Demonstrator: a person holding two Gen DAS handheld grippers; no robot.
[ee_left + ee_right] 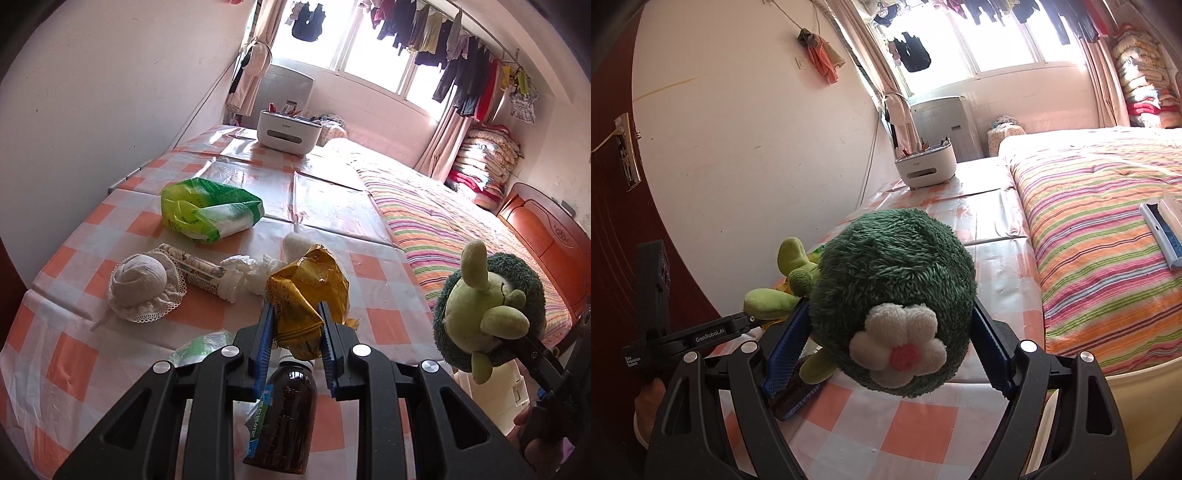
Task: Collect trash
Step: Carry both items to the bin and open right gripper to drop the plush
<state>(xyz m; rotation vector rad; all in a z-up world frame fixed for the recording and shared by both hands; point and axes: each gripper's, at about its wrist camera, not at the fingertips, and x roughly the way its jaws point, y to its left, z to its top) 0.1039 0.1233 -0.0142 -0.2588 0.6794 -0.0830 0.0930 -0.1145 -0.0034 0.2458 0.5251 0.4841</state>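
The left gripper [297, 325] is squeezed tight on a crumpled yellow wrapper [308, 295], in the lower middle of the left view. The wrapper looks lifted a little off the surface [74, 354], which has an orange and white checked cover.

The right gripper [886, 332] holds a green plush toy [892, 291] between wide jaws, in the middle of the right view. The toy has a white flower on it. It also shows at the right edge of the left view, up in the air beside the bed [461, 236].

So one piece of trash is picked up, but it is not put away yet. No bin can be made out for sure in either picture, so I cannot tell where the wrapper will go.

A lot is left on the surface. In the left view, a green bag [207, 210] lies in the upper left part. A white cloth ball [142, 280] with lace sits at the left. Next to it lie a tube [199, 267] and some white tissue [255, 269] in the middle. A brown bottle [284, 417] lies at the bottom, under the left gripper. A bit of clear plastic [199, 347] peeks out at the lower left.

I think the task is just getting started. Most of the trash is waiting.
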